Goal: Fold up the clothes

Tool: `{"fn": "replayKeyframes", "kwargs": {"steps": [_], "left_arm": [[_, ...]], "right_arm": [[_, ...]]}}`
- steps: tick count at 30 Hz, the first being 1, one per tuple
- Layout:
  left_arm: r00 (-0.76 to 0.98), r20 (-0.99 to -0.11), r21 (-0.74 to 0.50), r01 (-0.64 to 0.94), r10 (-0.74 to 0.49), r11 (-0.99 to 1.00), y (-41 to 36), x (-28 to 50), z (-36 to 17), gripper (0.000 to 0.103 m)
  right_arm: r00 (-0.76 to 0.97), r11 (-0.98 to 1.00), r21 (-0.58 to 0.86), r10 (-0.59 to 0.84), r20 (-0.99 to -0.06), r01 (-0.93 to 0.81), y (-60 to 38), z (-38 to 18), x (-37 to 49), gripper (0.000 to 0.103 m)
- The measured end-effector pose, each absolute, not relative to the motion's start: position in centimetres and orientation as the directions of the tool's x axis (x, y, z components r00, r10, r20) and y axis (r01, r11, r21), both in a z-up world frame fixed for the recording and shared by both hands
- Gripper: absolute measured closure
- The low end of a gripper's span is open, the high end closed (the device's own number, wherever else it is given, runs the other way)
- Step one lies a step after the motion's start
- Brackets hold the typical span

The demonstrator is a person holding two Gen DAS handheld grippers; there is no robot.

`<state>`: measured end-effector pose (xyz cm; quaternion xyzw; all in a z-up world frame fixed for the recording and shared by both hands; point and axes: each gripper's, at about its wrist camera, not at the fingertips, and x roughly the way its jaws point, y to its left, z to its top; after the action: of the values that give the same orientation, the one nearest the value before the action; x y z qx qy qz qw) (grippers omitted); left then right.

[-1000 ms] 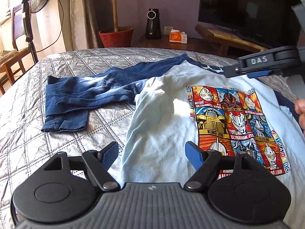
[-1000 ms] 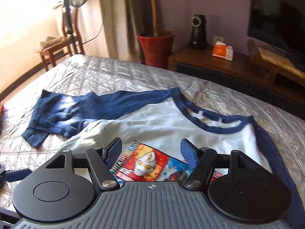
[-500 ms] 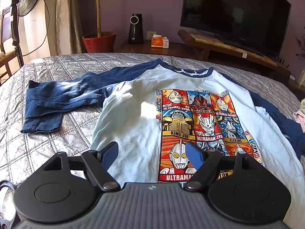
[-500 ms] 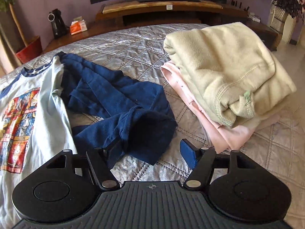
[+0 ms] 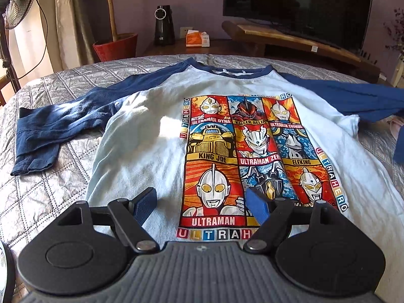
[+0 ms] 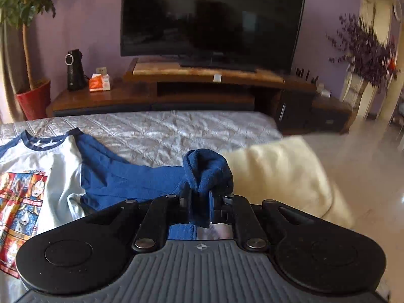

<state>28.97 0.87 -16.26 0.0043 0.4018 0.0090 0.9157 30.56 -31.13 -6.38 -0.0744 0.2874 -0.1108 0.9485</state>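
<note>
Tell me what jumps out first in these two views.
The bright comic print on the white shirt spread flat on the grey quilted bed, right ahead of the open left gripper. Next, the right gripper shut on the shirt's blue sleeve, bunched above its fingers. Behind, a big dark TV fills the wall, and cream folded clothes lie right of the sleeve.

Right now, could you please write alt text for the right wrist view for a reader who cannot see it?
The right tongs are shut on the blue sleeve of a white graphic T-shirt spread on a grey quilted bed. A cream garment lies just beyond, with a dark television against the far wall.
</note>
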Motion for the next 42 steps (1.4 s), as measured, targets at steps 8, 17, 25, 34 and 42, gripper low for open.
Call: {"fn": "replayKeyframes", "kwargs": {"steps": [8, 17, 25, 34, 42], "left_arm": [[0.679, -0.734, 0.024, 0.005, 0.015, 1.0, 1.1, 28.8, -16.3, 0.026], [0.68, -0.733, 0.024, 0.016, 0.007, 1.0, 1.0, 28.8, -16.2, 0.026], [0.678, -0.735, 0.035, 0.029, 0.007, 0.999, 1.1, 28.9, -16.3, 0.023], [0.681, -0.732, 0.063, 0.031, 0.025, 0.998, 1.3, 28.9, -16.5, 0.017], [0.682, -0.73, 0.075, 0.018, 0.043, 0.997, 1.8, 28.8, -16.3, 0.014]], "right_arm": [[0.847, 0.907, -0.34, -0.374, -0.377, 0.249, -30.6, -2.9, 27.1, 0.025], [0.754, 0.987, 0.094, 0.159, -0.637, -0.129, -23.2, -6.1, 35.7, 0.057], [0.568, 0.976, 0.074, 0.182, -0.803, -0.207, -17.2, -14.8, 45.8, 0.097], [0.678, 0.987, 0.037, 0.134, -0.723, -0.156, -17.0, -12.0, 49.5, 0.075], [0.582, 0.926, 0.048, 0.276, -0.765, -0.376, -11.1, -12.1, 49.7, 0.046]]}}
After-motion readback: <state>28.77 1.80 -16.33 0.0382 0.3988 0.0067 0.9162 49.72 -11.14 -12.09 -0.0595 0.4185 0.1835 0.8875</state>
